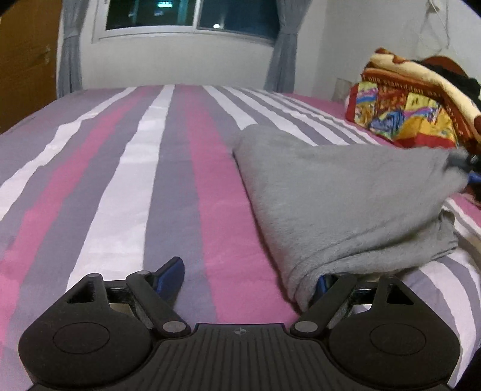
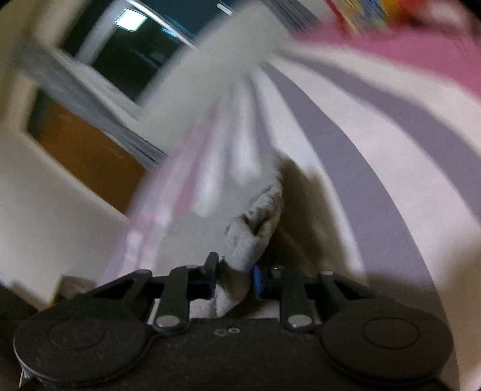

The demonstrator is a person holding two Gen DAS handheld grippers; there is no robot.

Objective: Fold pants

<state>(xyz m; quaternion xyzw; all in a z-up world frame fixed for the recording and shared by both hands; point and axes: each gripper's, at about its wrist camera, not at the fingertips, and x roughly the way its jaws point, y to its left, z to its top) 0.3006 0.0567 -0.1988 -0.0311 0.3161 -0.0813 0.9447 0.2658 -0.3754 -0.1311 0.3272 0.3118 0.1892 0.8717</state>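
Grey fleece pants [image 1: 339,198] lie folded on the striped bed sheet [image 1: 120,180], right of centre in the left wrist view. Their far right corner is pulled up and taut toward my right gripper [image 1: 470,170] at the frame edge. My left gripper [image 1: 249,270] stands wide open low over the sheet. Its left pad [image 1: 171,273] is bare, and the pants' near edge drapes over its right finger. The right wrist view is blurred. There my right gripper [image 2: 234,272] is shut on a bunched wad of the grey pants [image 2: 255,216].
A colourful folded blanket [image 1: 405,105] sits at the bed's far right by the wall. Behind the bed are a dark window [image 1: 192,15] with grey curtains [image 1: 282,54] and a wooden door [image 1: 24,60] at the left. The sheet's left half is bare.
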